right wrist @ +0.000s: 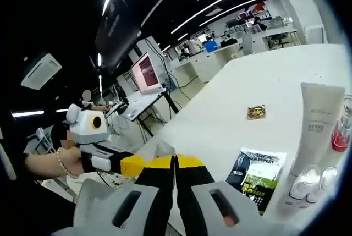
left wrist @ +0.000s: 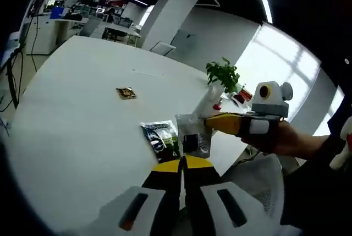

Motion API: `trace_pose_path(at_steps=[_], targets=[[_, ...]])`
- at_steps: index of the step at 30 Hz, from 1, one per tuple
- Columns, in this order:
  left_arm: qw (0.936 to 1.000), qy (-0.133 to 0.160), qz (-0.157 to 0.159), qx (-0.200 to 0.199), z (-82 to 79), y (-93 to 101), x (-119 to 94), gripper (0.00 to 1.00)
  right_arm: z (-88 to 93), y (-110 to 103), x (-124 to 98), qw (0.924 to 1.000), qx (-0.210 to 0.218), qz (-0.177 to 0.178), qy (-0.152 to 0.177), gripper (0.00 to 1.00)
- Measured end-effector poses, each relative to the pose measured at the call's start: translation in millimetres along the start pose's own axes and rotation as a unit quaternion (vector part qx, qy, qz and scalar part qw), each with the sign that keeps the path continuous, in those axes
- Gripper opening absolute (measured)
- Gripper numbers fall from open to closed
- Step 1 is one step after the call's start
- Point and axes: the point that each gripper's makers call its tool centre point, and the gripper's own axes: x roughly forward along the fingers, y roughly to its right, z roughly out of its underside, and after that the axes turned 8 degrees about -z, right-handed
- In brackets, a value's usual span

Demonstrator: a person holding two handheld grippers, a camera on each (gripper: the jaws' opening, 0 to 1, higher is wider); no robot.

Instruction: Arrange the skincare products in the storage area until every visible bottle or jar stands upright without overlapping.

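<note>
Nearest the lens in the left gripper view, the left gripper [left wrist: 182,164] has its two yellow-tipped jaws pressed together with nothing between them, just above the near edge of the white counter [left wrist: 82,115]. Just past its tips a dark sachet [left wrist: 160,137] lies flat on the counter, and touching it on the right lies a clear packet [left wrist: 193,136] with a dark item inside. The right gripper [left wrist: 212,119] reaches in from the right, held by a gloved hand [left wrist: 275,137]; its yellow end lies over the clear packet, but whether its jaws are apart or closed cannot be told from this angle. Behind them a white tube [left wrist: 212,97] stands beside a small green plant [left wrist: 224,75], with red-capped items next to it too small to make out. Farther out a small gold packet [left wrist: 126,93] lies alone on the bare counter, well apart from the rest.

Close to the lens in the right gripper view, the right gripper [right wrist: 176,164] shows its jaws closed together and empty. To its right the dark sachet [right wrist: 258,176] lies flat, and beside that the white tube [right wrist: 313,131] stands on its cap, with a bottle of pink liquid [right wrist: 341,134] just beside it at the edge of the view. The left gripper [right wrist: 137,164] comes in from the left. The gold packet [right wrist: 256,112] lies farther back on the counter [right wrist: 231,98].
</note>
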Motion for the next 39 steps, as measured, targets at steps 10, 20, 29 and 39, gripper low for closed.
trace_pose_path(at_steps=[10,20,29,39], targets=[[0.999,-0.03,-0.029,-0.017,23.0,-16.2,4.6,0.0,29.5,12.9,15.7,0.9953,-0.06,0.034,-0.068,0.01],[0.9952,-0.081,-0.05,-0.02,42.1,-34.9,22.7,0.0,58.4,30.3,34.4,0.9838,-0.118,0.06,-0.121,0.01],[0.991,-0.119,-0.055,-0.025,52.7,-49.2,43.5,0.0,78.6,54.9,48.9,0.9755,-0.132,0.072,-0.16,0.01],[0.9828,-0.165,-0.06,-0.058,64.5,-64.5,67.2,0.0,91.4,71.7,62.8,0.9664,-0.15,0.075,-0.195,0.01]])
